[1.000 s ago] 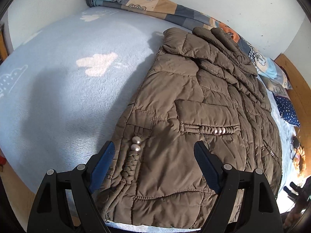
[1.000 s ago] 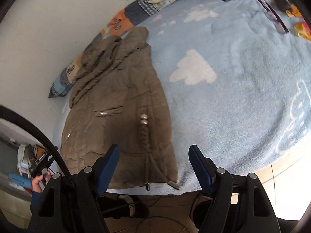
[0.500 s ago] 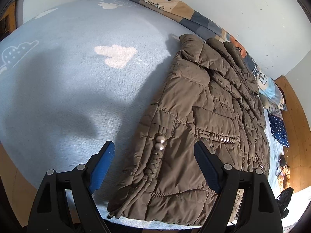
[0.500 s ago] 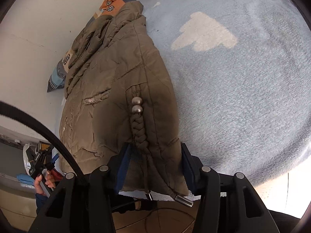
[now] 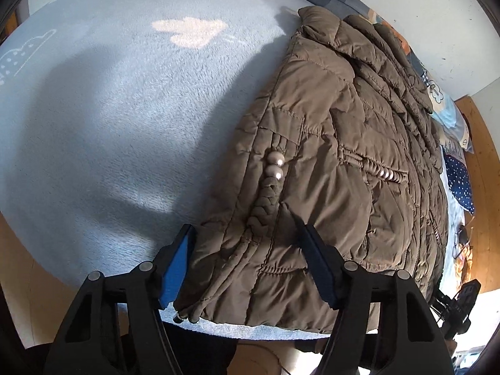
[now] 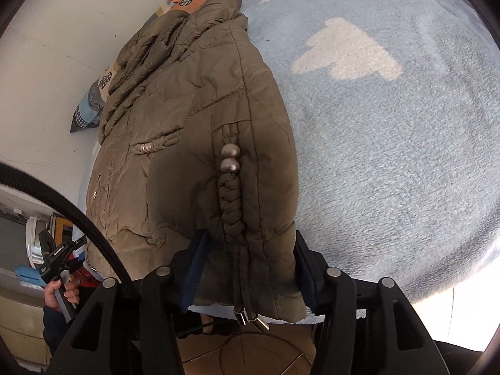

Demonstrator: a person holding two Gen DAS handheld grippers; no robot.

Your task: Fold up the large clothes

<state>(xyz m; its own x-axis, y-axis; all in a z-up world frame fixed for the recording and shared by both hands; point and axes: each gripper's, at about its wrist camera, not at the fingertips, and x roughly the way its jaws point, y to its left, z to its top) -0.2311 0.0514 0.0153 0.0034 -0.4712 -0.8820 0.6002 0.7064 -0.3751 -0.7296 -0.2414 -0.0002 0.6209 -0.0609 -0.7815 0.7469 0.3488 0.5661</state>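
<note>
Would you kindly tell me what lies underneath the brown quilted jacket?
The brown quilted jacket lies on a light blue fleece blanket with white cloud shapes. The blanket shows beside it and past the hem; whatever sits directly beneath the jacket is covered.

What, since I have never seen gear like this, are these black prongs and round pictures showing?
A person holds a two-finger gripper in each hand. A fisheye camera on each one looks along its fingers, which gives the two round pictures. A brown jacket lies on a light blue blanket. The left gripper straddles one hem corner. Its jaws have just been closing but do not seem to press yet. The right gripper appears to pinch the other corner, and its jaws have just eased open slightly.
</note>
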